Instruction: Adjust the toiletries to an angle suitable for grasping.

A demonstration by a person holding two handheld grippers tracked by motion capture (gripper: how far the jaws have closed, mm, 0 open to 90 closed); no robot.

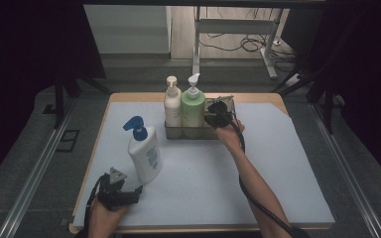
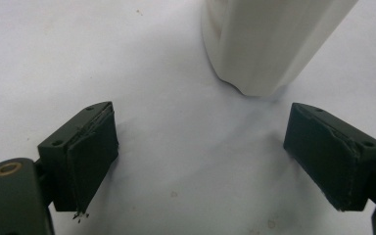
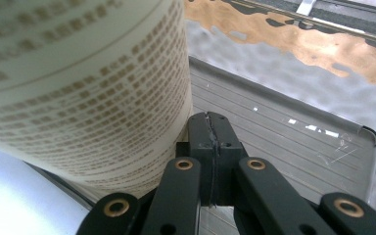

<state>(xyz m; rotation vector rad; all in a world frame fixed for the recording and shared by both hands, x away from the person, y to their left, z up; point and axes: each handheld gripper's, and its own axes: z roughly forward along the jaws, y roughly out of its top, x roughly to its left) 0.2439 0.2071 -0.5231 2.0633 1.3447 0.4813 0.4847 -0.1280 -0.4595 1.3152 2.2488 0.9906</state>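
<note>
The bench (image 1: 297, 198) is a wooden-edged top covered by a pale grey sheet, with dark curtains to either side and a floor with cables beyond its far edge. At the far middle of the bench stands a shallow metal tray (image 1: 224, 130), its ribbed floor and raised rim visible in the right gripper view (image 3: 293, 132). Two pump bottles stand upright side by side in the left part of that tray: a cream bottle (image 1: 172, 106) at the left and a green bottle (image 1: 193, 109) touching it on the right. In the right gripper view the printed wall of the green bottle (image 3: 78, 88) rises just left of the jaws. A third, white bottle with a blue pump (image 1: 145, 153) stands upright on the sheet at the near left, well apart from the tray; its rounded white base (image 2: 269, 44) appears at the top of the left gripper view, ahead of the jaws and not touched by them. The right gripper (image 1: 217, 118), at the end of an outstretched forearm, sits over the empty right portion of the tray, just beside the green bottle; its jaws are pressed fully together with nothing between them (image 3: 210, 147). The left gripper (image 1: 138, 191), held near the front left edge of the bench, lies close to the foot of the white bottle; its jaws stand wide apart over bare sheet (image 2: 200, 156), holding nothing.
</note>
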